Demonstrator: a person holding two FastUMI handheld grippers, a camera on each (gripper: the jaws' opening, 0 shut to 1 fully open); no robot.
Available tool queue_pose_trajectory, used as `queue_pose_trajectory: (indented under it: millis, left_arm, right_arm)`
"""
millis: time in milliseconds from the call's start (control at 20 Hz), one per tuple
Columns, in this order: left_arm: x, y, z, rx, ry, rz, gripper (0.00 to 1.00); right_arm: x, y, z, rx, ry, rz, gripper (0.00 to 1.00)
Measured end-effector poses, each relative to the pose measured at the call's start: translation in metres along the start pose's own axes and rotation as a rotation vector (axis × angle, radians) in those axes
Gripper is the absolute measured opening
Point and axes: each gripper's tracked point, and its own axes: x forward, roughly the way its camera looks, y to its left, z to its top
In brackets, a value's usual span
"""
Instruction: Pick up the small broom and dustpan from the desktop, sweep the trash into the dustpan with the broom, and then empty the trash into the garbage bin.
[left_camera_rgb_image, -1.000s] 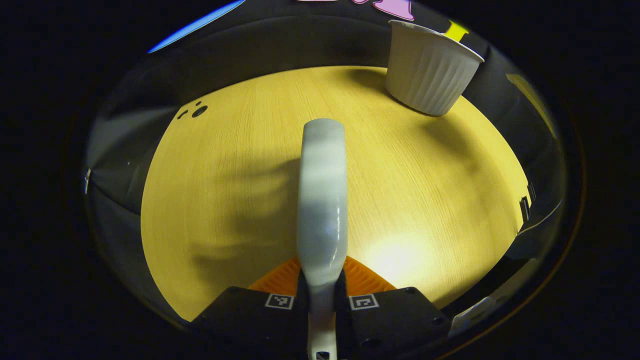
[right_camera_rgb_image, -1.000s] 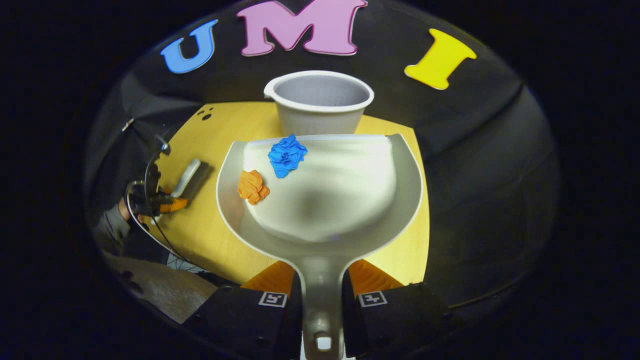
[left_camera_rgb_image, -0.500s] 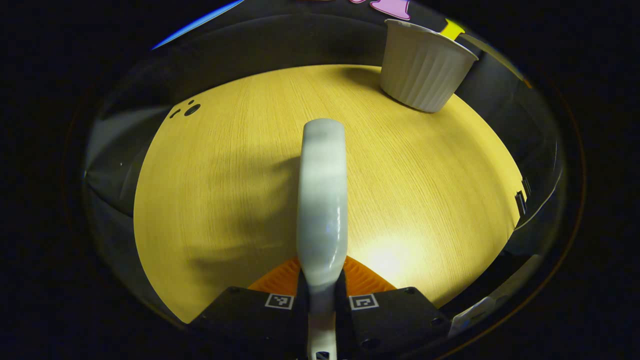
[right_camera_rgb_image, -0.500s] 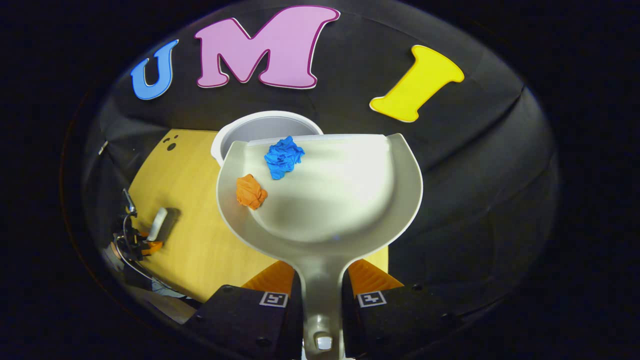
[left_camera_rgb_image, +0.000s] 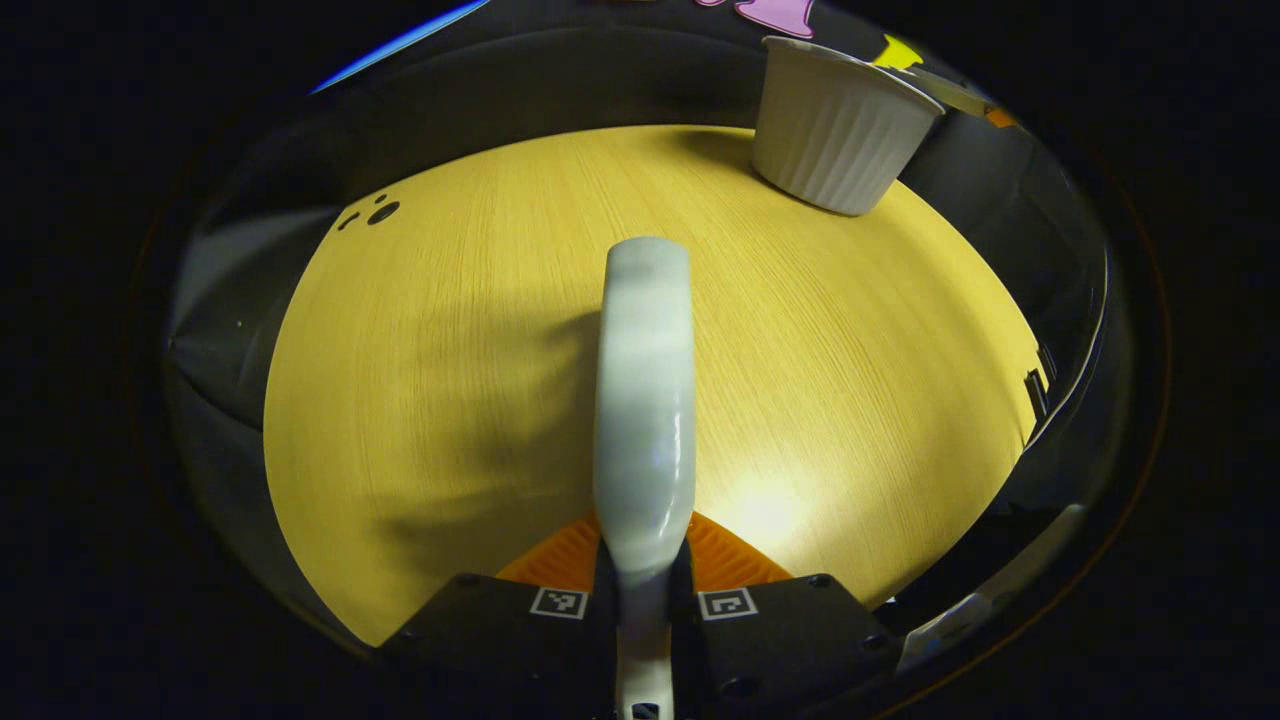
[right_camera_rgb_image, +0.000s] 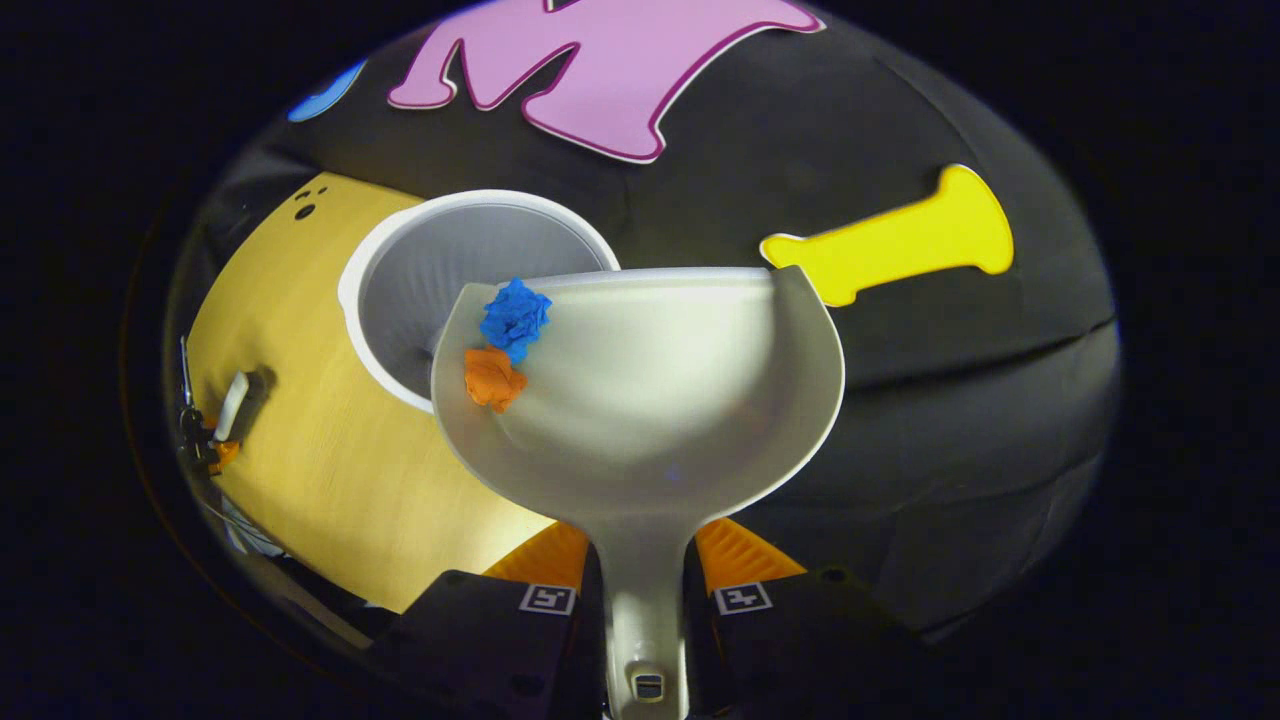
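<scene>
Right gripper (right_camera_rgb_image: 645, 575) fingers clenched on the dustpan (right_camera_rgb_image: 660, 400) handle at 6 o'clock; pan tipped over the bin (right_camera_rgb_image: 400, 270), with the blue wad (right_camera_rgb_image: 515, 312) and orange wad (right_camera_rgb_image: 490, 377) at its 10 o'clock edge. They look light, crumpled and likely to slide off the stiff, slick plastic. Left gripper (left_camera_rgb_image: 645, 590) fingers grip the broom (left_camera_rgb_image: 645, 400) handle over the worktop (left_camera_rgb_image: 420, 350); bristles hidden, bin floor partly covered.

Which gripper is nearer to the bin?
Right. The right gripper holds the dustpan tilted at the rim of the bin. The left gripper, clamping the broom, is across the table from the bin.
</scene>
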Motion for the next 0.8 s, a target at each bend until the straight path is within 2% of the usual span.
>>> queue_pose_trajectory:
  millis: [50,450,800]
  left_arm:
    - [-0.001,0.0,-0.001,-0.01,0.0,0.003,0.26]
    - [-0.001,-0.004,-0.008,-0.037,-0.001,0.006,0.26]
    - [0.002,-0.007,-0.006,-0.035,-0.008,-0.001,0.26]
  right_arm:
    - [0.0,-0.002,0.002,-0.03,0.022,-0.001,0.35]
    - [0.006,-0.014,0.024,-0.309,0.232,-0.018,0.35]
    - [0.01,-0.005,0.04,-0.376,0.262,-0.026,0.36]
